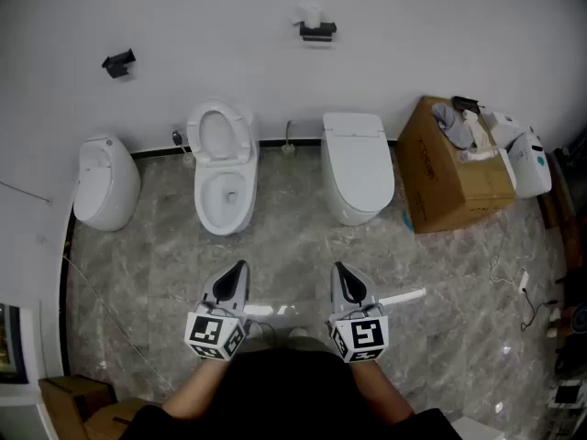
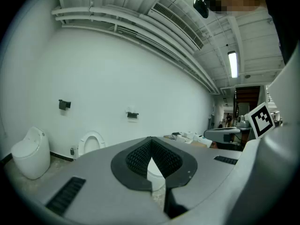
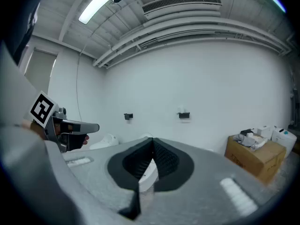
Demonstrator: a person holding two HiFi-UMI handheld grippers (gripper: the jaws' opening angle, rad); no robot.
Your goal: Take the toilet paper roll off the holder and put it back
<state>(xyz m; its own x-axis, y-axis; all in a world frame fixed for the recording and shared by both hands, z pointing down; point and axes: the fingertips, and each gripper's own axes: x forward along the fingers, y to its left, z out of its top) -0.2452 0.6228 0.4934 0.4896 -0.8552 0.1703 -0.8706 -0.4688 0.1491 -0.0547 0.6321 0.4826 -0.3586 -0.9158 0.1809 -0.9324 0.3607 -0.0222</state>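
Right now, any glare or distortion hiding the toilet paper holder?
Head view: even light, toilet paper holder sharp, glare on the marble floor. Left gripper view: fisheye bend, dark corners, holder tiny. Right gripper view: same, ceiling lamp blown out.

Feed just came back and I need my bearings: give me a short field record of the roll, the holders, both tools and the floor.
roll: on the holder, high on the wall
second holder: further left on the wall, bare
left tool: shut, empty, well short of the wall
right tool: shut, empty, beside the left tool
floor: left toilet closed, middle toilet lid up, right toilet closed
box: right of the toilets, open
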